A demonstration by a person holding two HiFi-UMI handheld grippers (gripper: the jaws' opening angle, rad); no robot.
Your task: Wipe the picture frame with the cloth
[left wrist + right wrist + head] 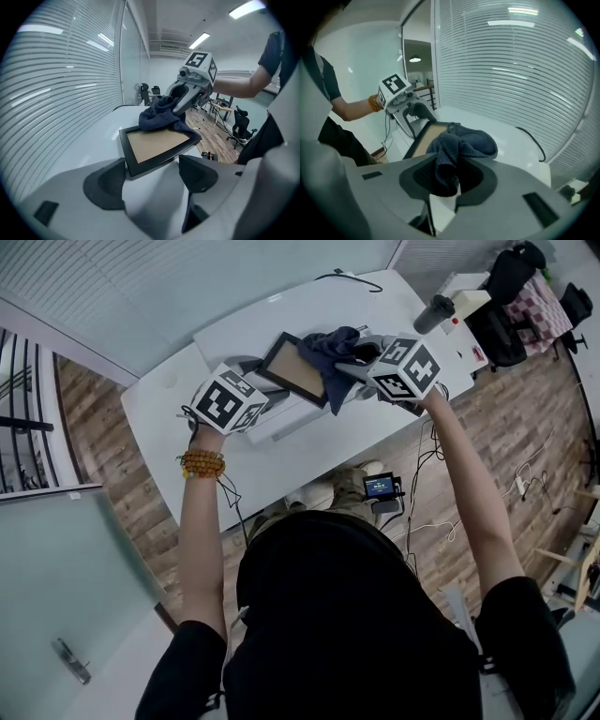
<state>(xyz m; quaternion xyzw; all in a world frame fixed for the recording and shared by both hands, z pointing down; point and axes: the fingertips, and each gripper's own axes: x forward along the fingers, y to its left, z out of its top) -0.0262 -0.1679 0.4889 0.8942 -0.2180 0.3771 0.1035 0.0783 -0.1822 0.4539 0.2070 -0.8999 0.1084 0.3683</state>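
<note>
A black picture frame (pixel 292 371) with a tan panel is held tilted over the white table (pixel 375 306). My left gripper (pixel 265 388) is shut on its near left corner; in the left gripper view the frame (pixel 157 145) runs from between my jaws (pixel 152 180). A dark blue cloth (pixel 333 348) lies bunched on the frame's far right end. My right gripper (pixel 354 357) is shut on it. In the right gripper view the cloth (pixel 464 143) hangs from my jaws (pixel 447 180) onto the frame (pixel 423 138).
A black cable (pixel 347 277) curls at the table's far edge. A grey cylinder (pixel 433 313) and a white box (pixel 464 301) stand at the far right corner. A small screen device (pixel 382 487) hangs by the table's near edge. Slatted blinds (pixel 511 56) back the table.
</note>
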